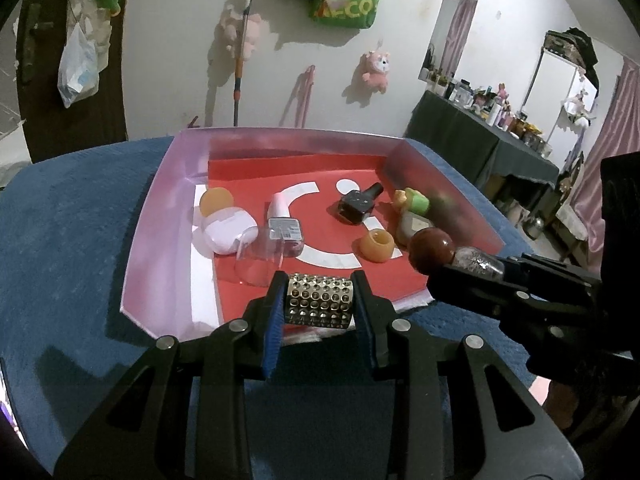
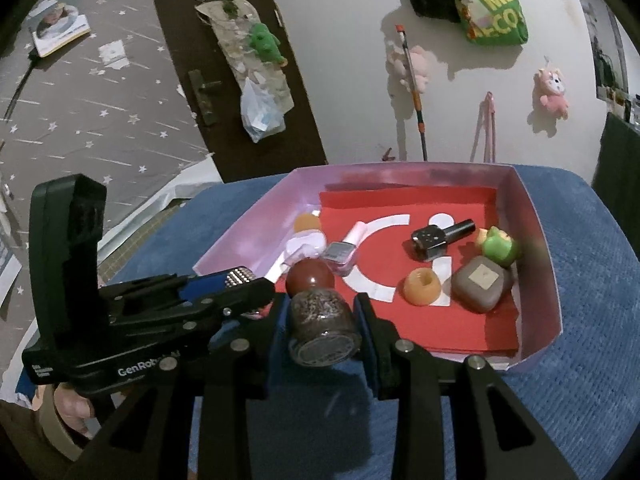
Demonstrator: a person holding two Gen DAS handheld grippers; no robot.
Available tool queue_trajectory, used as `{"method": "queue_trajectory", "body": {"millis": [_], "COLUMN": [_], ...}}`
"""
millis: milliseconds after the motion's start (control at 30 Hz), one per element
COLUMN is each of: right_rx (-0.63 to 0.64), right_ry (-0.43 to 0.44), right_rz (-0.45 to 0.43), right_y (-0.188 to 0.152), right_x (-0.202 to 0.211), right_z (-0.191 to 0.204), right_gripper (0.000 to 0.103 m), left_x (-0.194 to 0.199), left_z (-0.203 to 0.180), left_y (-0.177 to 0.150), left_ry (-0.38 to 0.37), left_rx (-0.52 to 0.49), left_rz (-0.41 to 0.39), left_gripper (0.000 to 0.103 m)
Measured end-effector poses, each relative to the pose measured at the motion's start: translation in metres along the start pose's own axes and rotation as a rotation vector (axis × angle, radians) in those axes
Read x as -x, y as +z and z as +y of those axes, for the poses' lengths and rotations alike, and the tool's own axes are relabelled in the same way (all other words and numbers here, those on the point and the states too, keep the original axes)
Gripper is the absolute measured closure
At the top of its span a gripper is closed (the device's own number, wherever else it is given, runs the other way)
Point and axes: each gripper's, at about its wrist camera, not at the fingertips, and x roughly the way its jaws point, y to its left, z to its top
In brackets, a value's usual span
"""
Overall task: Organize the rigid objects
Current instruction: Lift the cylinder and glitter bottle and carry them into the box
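The left claw (image 2: 240, 280) body reads "GenRobot.AI"; the green bag (image 2: 498, 16) "ME…ECO".

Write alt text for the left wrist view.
The left tongs clamp a studded silver cylinder above the near edge of a pink tray on a blue cloth. At right, the right tongs hold a glitter bottle with a round brown cap. An orange ring and a black polish bottle lie inside the tray.
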Motion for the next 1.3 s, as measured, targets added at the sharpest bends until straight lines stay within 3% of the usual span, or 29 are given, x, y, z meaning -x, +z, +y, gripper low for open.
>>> {"method": "queue_trajectory", "body": {"millis": [700, 933, 1300], "right_rx": [-0.086, -0.106, -0.126], "right_ry": [-0.051, -0.068, -0.144], "right_rz": [0.164, 0.187, 0.153], "right_y": [0.006, 0.004, 0.002], "right_x": [-0.062, -0.076, -0.083], "right_z": [-0.041, -0.051, -0.063], "right_gripper": [0.068, 0.068, 0.068], "left_x": [-0.08, -0.091, -0.101], "left_z": [0.019, 0.025, 0.027], "left_y": [0.012, 0.015, 0.02], "left_ry": [0.003, 0.034, 0.054], "left_rx": [0.062, 0.073, 0.078], "left_rz": [0.2, 0.196, 0.172], "left_gripper": [0.073, 0.073, 0.073]}}
